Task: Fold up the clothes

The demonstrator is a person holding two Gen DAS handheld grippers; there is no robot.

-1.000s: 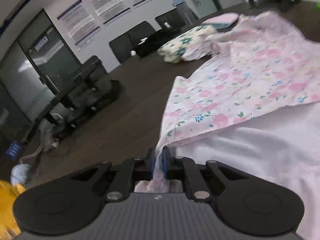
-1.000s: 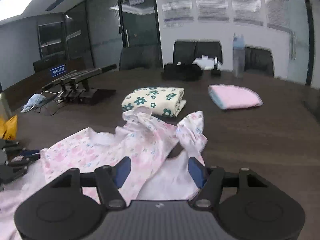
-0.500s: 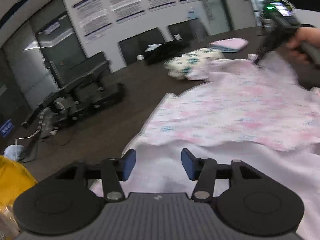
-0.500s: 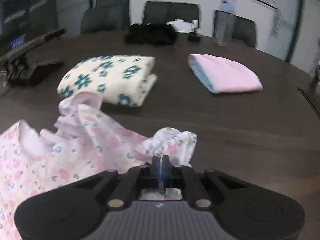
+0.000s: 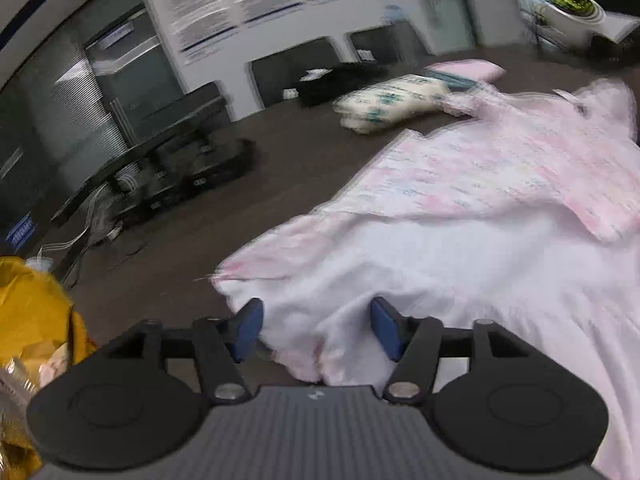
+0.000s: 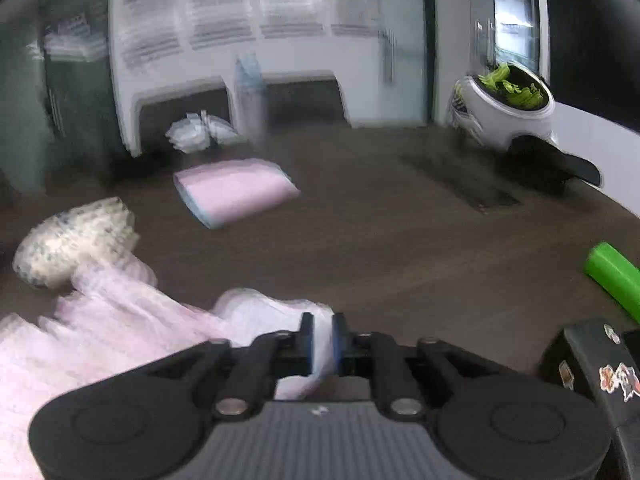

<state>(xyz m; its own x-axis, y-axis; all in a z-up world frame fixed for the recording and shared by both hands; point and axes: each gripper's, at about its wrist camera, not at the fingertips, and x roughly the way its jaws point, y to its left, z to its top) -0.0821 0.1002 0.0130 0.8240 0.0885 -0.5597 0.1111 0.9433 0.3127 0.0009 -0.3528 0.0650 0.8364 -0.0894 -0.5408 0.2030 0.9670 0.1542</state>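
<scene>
Left gripper: pointing forward and downward, jaws opening, blue pads standing well apart. Pale cloth is lying between the pads; neither pad is pressing on it.

Right gripper: pointing forward and downward, jaws opening from a narrow gap, blue pads standing close together. A fold of the cloth is sitting between them, filling the gap and still touching both pads.

Even, dim indoor light, both fisheye views bent at the edges and motion-blurred everywhere beyond the sharp tool body.
</scene>
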